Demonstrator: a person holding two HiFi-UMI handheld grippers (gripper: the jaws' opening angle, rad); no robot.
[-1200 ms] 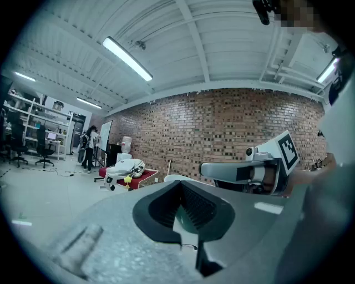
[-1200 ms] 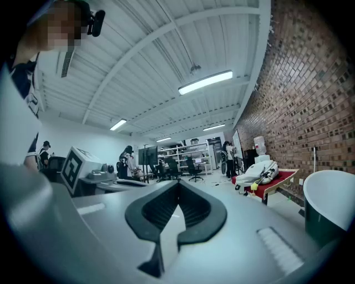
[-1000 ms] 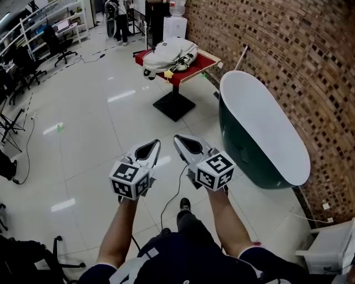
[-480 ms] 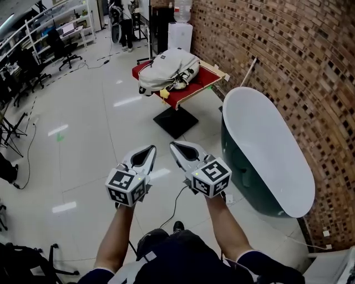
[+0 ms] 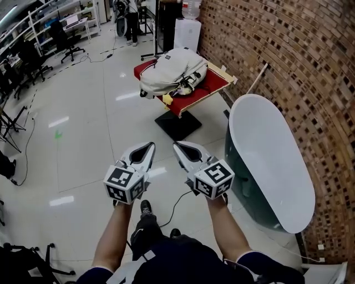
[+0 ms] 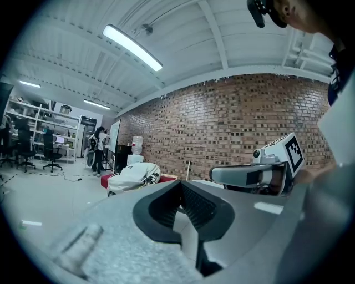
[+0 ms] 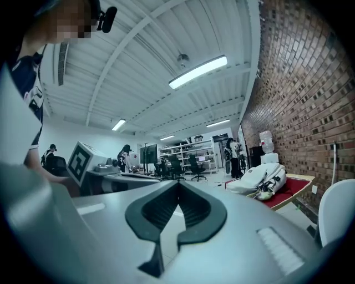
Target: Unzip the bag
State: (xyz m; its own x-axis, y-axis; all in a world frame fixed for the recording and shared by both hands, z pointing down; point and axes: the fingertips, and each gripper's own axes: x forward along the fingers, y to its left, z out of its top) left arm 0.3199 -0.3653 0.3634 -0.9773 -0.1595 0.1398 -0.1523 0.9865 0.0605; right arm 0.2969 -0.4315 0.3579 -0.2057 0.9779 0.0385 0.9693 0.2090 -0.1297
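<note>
A pale grey backpack lies on a small red-topped table at the far end of the floor. It also shows small in the left gripper view as the backpack and in the right gripper view as the backpack. My left gripper and right gripper are held side by side well short of the table, both shut with nothing between the jaws. Their tips point toward the table.
A white and dark green bathtub stands along the brick wall at the right. A water dispenser is behind the table. Office chairs and shelves line the far left, and a person stands there. A cable trails on the floor.
The table, backpack and bathtub have drawn closer and lower in the head view as I walk forward. Both grippers stay shut and side by side.
</note>
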